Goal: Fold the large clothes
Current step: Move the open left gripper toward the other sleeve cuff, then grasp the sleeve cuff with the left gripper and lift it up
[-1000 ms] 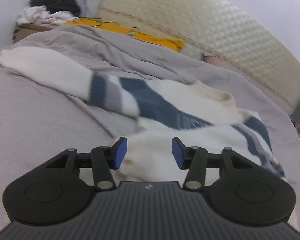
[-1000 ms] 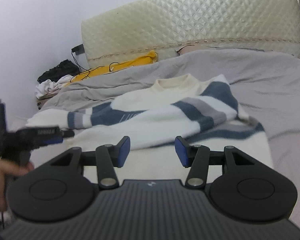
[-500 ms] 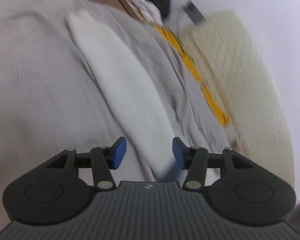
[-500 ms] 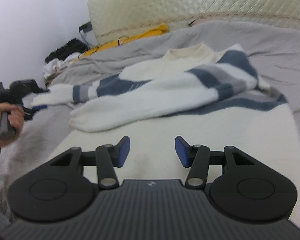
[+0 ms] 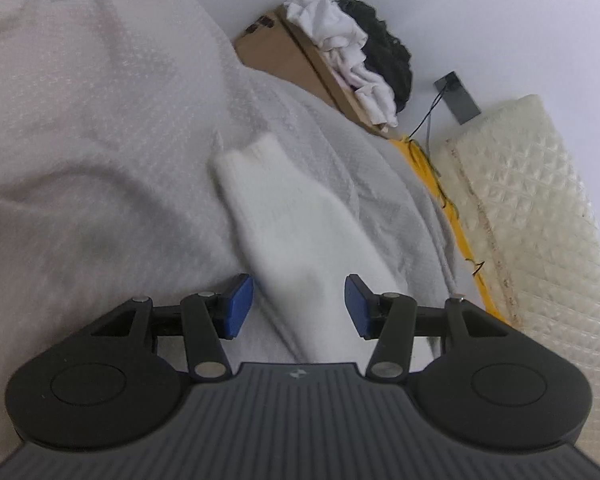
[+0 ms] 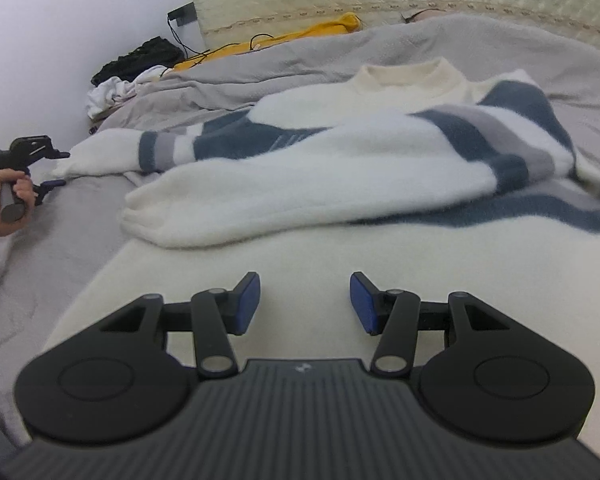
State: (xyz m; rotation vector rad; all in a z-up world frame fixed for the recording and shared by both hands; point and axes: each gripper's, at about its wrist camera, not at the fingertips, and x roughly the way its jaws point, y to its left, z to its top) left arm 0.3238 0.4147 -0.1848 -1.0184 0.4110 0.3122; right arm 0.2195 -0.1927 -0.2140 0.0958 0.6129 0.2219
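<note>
Sweater (image 6: 340, 168) sleeve cuff (image 5: 256, 160) ahead of spread left gripper (image 5: 299, 306), right gripper (image 6: 304, 303) spread over hem

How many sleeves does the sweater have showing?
2. One sleeve lies folded across the sweater front; the other sleeve stretches out toward the left gripper, which straddles its cuff.

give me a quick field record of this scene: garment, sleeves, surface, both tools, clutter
garment: fluffy white sweater with blue and grey stripes, lying on the bed
near sleeve: folded across the body, cuff pointing left
far sleeve: stretched out left, its white cuff lying ahead of the left tool
surface: grey textured bedspread
left tool: open, straddling the far sleeve
right tool: open, above the sweater's lower body
clutter: brown cardboard box holding white and black clothes; yellow cloth by the headboard
</note>
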